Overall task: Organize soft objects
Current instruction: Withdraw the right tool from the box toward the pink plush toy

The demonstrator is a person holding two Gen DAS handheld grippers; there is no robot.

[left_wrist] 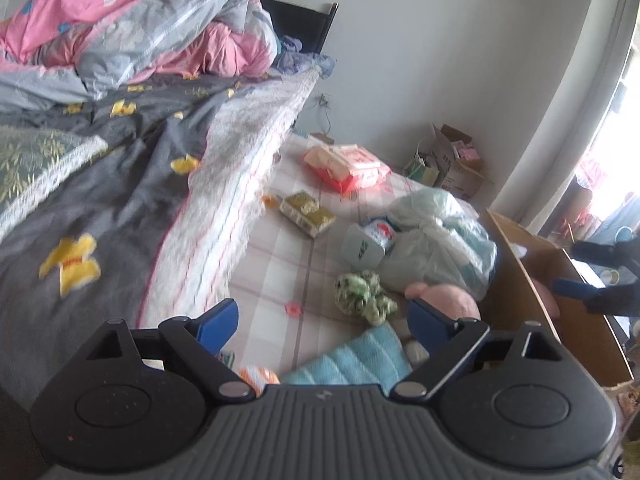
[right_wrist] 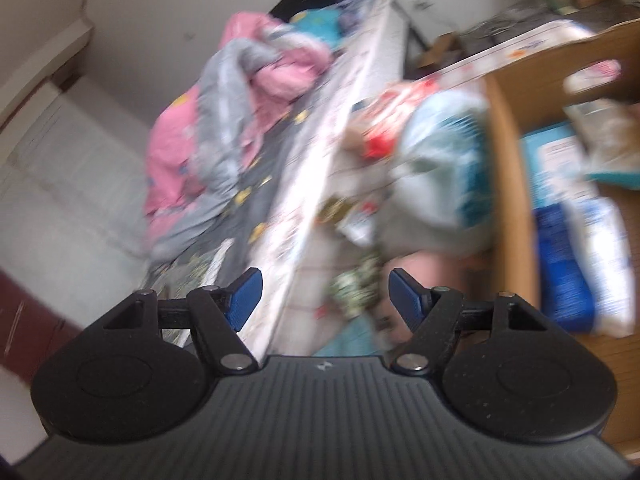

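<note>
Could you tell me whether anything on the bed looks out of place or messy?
Yes. The pink and grey quilt is bunched in a heap at the head of the bed instead of spread flat. Loose items litter the checked sheet: a red wipes pack, a tied plastic bag and a green plush toy.

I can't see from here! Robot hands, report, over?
Both tools, left and right, open, empty. Green plush loose on bed. Plastic bag crowds it.

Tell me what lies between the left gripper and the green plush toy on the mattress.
Nothing visible. The left gripper is open and empty, and only bare checked mattress shows between its fingers and the green plush toy. The pink plush lies to the toy's right.
</note>
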